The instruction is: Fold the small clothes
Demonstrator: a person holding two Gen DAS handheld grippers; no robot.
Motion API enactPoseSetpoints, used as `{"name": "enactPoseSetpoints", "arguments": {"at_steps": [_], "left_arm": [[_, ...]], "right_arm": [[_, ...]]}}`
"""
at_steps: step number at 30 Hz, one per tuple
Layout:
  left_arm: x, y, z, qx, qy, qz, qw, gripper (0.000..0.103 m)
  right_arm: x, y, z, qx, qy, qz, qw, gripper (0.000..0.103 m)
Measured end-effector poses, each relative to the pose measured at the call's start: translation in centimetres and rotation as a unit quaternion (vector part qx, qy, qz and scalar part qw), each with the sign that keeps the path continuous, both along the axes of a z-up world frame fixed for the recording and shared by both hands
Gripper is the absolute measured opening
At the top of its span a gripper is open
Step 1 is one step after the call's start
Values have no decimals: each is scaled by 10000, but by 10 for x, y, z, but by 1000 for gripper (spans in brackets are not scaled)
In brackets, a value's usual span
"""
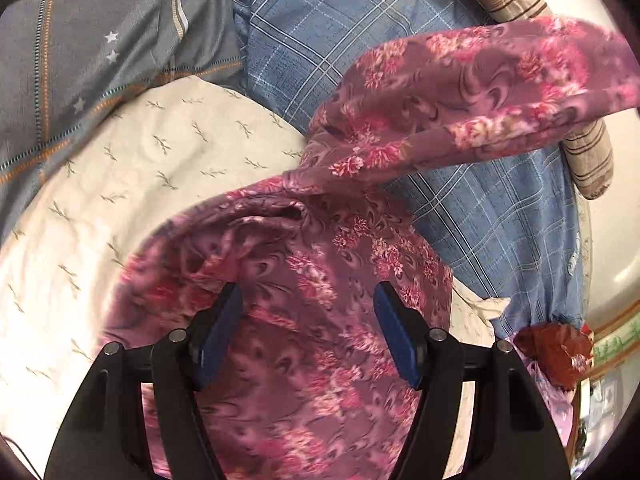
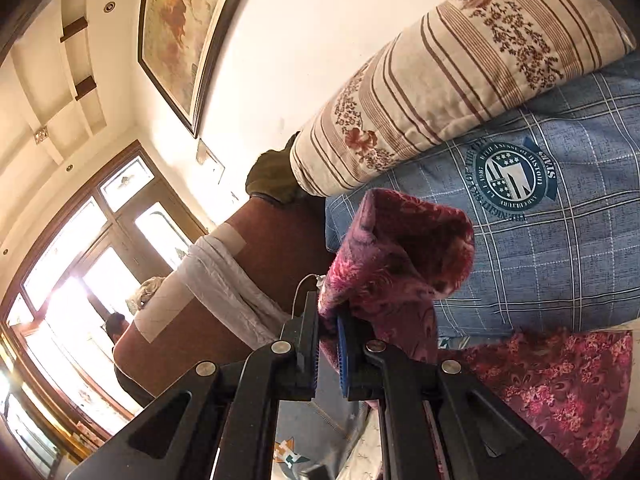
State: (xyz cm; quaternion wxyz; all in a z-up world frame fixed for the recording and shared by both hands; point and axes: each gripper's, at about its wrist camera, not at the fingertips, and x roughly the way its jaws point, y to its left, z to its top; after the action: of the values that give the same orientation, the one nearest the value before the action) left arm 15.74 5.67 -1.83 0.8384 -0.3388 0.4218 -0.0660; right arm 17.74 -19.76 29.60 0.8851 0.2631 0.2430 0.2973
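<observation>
left gripper (image 1: pixel 308 320) fingers spread wide over floral garment (image 1: pixel 304 360); nothing gripped | right gripper (image 2: pixel 328 344) fingers clamped on its lifted edge | garment partly on bed (image 1: pixel 80 248); fold judged begun, unfinished | striped pillow (image 2: pixel 440 80) beyond

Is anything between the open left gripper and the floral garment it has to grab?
Nothing visible. The left gripper is open directly over the floral garment, with only that cloth between its fingers. The right gripper already pinches another part of it.
</observation>
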Motion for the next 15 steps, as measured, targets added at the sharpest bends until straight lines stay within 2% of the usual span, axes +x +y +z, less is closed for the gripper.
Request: {"name": "enactPoseSetpoints", "arguments": {"at_steps": [1, 3, 7, 12, 15], "left_arm": [[2, 1, 2, -99, -35, 176, 9998, 67], [7, 13, 6, -551, -73, 644, 9964, 67], [23, 22, 8, -850, 47, 929, 9920, 67], [17, 47, 3, -1728, 96, 1372, 9753, 67], [22, 51, -5, -2220, 338, 1304, 9657, 67]], "right_arm": [[-2, 1, 2, 14, 3, 23, 10000, 7], [-9, 2, 2, -40, 10, 63, 10000, 7], [-13, 3, 3, -196, 20, 96, 9998, 7], [-24, -2, 2, -306, -64, 142, 9994, 8], [-27, -2, 1, -399, -102, 136, 9991, 8]]}}
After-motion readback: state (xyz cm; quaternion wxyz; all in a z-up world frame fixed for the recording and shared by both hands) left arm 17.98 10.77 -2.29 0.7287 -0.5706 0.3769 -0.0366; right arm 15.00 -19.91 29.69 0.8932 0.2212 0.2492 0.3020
